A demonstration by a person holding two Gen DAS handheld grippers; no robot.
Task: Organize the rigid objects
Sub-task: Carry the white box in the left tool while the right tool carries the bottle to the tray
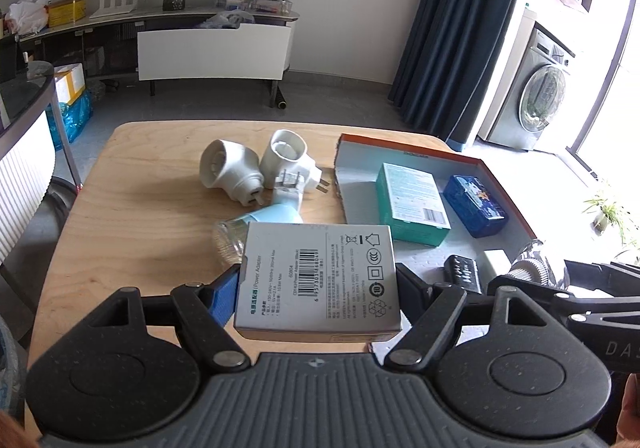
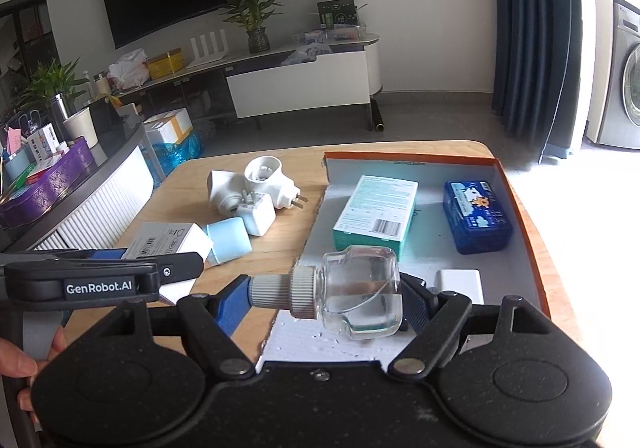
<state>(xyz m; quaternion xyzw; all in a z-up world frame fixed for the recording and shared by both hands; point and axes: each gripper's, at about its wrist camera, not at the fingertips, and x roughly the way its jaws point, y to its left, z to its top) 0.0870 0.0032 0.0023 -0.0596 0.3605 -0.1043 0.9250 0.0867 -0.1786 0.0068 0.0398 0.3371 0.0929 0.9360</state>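
Note:
My left gripper [image 1: 318, 280] is shut on a white power adapter box [image 1: 320, 276], held above the wooden table [image 1: 132, 208]; the box also shows in the right wrist view [image 2: 168, 240]. My right gripper [image 2: 326, 294] is shut on a clear glass bottle with a grey screw neck [image 2: 352, 296], held over the near edge of the orange-rimmed tray [image 2: 520, 200]. The tray [image 1: 360, 176] holds a teal box [image 1: 414, 204], a blue tin [image 1: 476, 204], a white block [image 2: 458, 282] and a black item [image 1: 462, 272]. White plug-in units [image 1: 256, 164] and a light blue cap [image 2: 230, 240] lie on the table.
A second clear bottle [image 1: 228, 244] lies behind the held box. A dark side counter with clutter [image 2: 60, 168] stands left of the table. A TV cabinet [image 1: 216, 52] is behind, and a curtain and washing machine [image 1: 540, 100] are to the right.

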